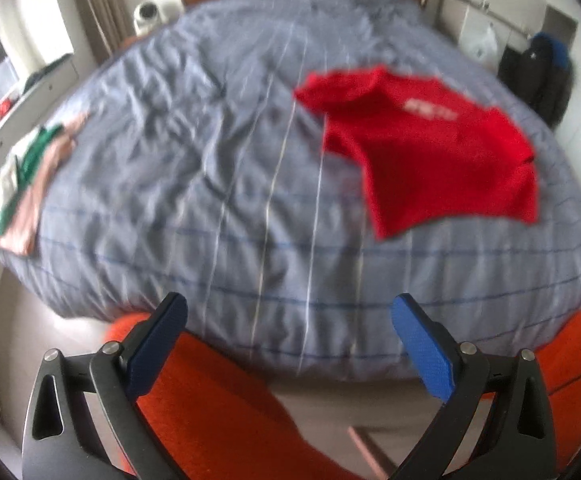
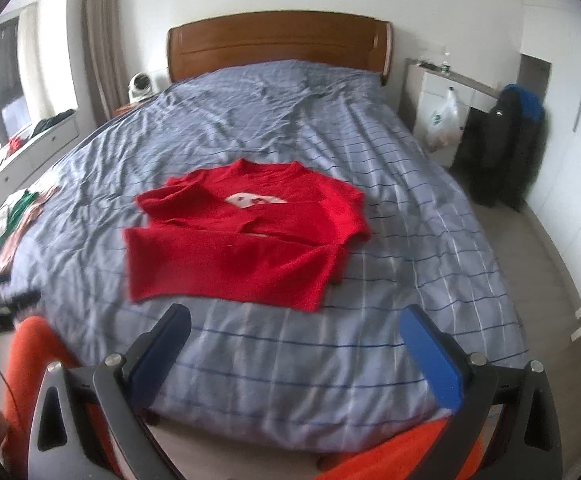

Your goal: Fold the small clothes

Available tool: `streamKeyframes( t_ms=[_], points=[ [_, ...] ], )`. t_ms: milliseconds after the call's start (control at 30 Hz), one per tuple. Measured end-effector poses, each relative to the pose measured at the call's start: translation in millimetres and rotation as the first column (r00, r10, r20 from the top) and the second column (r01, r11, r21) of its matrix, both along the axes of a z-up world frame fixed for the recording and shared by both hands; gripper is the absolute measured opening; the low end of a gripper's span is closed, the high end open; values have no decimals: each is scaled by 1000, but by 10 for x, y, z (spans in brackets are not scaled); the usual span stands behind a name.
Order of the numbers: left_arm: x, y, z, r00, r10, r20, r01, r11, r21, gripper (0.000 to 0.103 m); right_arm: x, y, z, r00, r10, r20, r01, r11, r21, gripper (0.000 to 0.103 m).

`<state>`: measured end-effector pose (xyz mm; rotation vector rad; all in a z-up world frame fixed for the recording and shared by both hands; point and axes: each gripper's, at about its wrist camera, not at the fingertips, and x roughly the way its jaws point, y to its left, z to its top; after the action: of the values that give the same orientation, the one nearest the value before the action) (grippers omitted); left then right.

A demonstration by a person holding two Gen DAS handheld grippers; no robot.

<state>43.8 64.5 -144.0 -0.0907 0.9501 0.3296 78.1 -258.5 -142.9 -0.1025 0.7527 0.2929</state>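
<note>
Both grippers, the left gripper and the right gripper, hang above the foot edge of the bed with jaws spread wide and empty. Beyond them the red shirt lies on the bed's middle, sleeves turned inward, hem nearest the foot. Judged step: approach for a fold; next, each gripper must pinch 1 hem corner.

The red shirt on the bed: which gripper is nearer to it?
Right. The right gripper hovers open just short of the red shirt's near hem; the left gripper, also open, sits at the bed's edge, shirt off to its right.
</note>
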Motion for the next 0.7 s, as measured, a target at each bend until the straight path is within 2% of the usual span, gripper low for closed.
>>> streamKeyframes(
  t_ms=[67, 167, 300, 400, 433, 467, 500, 533, 567, 600, 633, 667, 700],
  points=[
    [4, 20, -92, 1000, 4, -14, -4, 1000, 4, 102, 63, -92, -150, 1000, -18, -23, 18, 1000, 25, 103],
    [188, -3, -216, 999, -27, 35, 30, 994, -109, 102, 149, -173, -349, 999, -20, -30, 21, 999, 42, 103],
    [557, -61, -386, 992, -97, 78, 113, 965, -237, 102, 550, -178, -680, 996, 87, -34, -82, 986, 144, 103],
    [896, -88, -624, 993, -110, 47, 119, 944, -309, 100, 946, -185, -974, 989, 108, -101, -85, 974, 212, 103],
    [991, -99, -692, 992, -119, 33, 123, 939, -321, 93, 1057, -198, -1056, 985, 114, -131, -79, 965, 249, 103],
    [1025, -107, -726, 992, -125, 19, 124, 938, -324, 74, 1199, -213, -1165, 977, 130, -169, -73, 949, 307, 101],
    [1116, -124, -796, 990, -139, -10, 128, 937, -324, 62, 1297, -213, -1246, 970, 138, -198, -63, 937, 344, 93],
    [1135, -132, -829, 990, -142, -28, 126, 941, -315, 32, 1401, -199, -1337, 960, 154, -233, -59, 927, 370, 86],
    [1145, -128, -850, 989, -145, -33, 127, 940, -315, 3, 1456, -175, -1397, 950, 172, -261, -62, 922, 383, 70],
    [1108, -110, -841, 988, -153, -30, 134, 930, -343, 3, 1523, -143, -1475, 934, 199, -296, -68, 914, 399, 45],
    [1024, -85, -797, 988, -152, -16, 137, 926, -352, 2, 1534, -114, -1512, 923, 214, -319, -73, 913, 401, 29],
    [931, -66, -751, 987, -163, -11, 149, 925, -351, 2, 1497, -108, -1490, 921, 210, -329, -73, 921, 384, 5],
    [748, -52, -673, 981, -195, -9, 178, 913, -366, 2, 1429, -115, -1431, 920, 220, -325, -85, 920, 382, 5]
  ],
)
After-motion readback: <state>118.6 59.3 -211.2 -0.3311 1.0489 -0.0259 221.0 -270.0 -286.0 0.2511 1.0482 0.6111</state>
